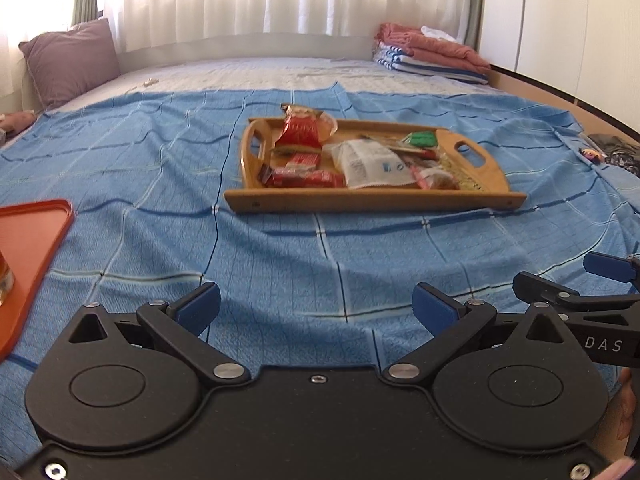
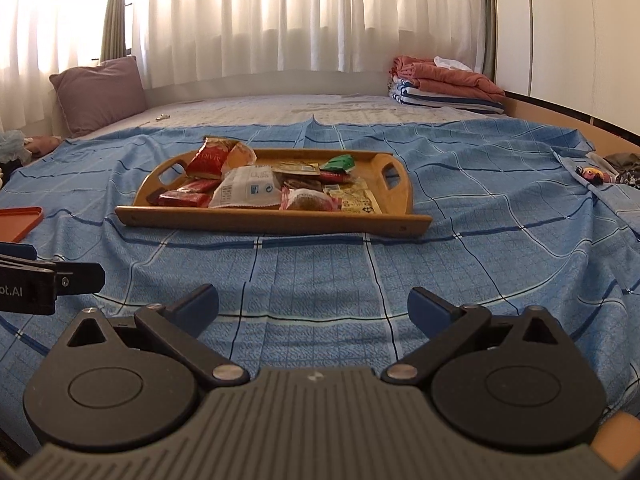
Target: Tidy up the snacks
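Observation:
A wooden tray with handles lies on the blue checked bedspread and holds several snack packets: a red bag, red bars, a white packet and a green packet. The tray also shows in the right wrist view. My left gripper is open and empty, low over the bedspread, well short of the tray. My right gripper is open and empty too, beside the left one. An orange tray lies at the left, also in the right wrist view.
A purple pillow leans at the back left. Folded blankets are stacked at the back right. White curtains hang behind the bed. Small items lie at the bed's right edge. A glass stands on the orange tray.

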Action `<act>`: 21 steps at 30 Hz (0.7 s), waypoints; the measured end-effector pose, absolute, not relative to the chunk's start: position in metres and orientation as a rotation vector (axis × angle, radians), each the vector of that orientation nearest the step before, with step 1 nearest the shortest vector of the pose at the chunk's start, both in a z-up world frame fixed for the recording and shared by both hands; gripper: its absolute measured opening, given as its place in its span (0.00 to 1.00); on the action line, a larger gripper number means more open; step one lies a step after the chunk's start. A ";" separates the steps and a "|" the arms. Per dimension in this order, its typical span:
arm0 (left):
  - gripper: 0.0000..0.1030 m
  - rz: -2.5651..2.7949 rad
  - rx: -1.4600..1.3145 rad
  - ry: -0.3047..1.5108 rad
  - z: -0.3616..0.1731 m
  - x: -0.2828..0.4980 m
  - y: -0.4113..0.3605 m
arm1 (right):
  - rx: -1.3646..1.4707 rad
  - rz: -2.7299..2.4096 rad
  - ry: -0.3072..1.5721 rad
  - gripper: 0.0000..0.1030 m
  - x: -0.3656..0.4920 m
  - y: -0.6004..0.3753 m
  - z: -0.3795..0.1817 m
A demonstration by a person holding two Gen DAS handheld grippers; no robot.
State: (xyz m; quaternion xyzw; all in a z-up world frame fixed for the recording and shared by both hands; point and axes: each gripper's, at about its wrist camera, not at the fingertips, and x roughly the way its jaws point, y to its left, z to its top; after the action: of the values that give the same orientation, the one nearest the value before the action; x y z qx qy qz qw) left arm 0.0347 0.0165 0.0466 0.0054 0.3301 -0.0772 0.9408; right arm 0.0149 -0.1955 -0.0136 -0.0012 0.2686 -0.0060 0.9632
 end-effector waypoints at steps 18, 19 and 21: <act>1.00 -0.116 0.025 0.730 0.002 0.054 0.009 | -0.035 -0.045 0.614 1.00 0.029 -0.193 -0.055; 1.00 -0.116 0.025 0.728 0.001 0.055 0.009 | -0.034 -0.045 0.616 1.00 0.030 -0.193 -0.056; 1.00 -0.116 0.024 0.724 0.000 0.055 0.009 | -0.034 -0.042 0.621 1.00 0.032 -0.193 -0.057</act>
State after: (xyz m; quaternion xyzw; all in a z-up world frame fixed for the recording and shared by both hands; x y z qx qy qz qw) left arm 0.0549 0.0089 -0.0001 0.0117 0.3539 -0.0566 0.9335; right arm 0.0319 -0.1932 -0.0568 -0.0165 0.3057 -0.0208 0.9518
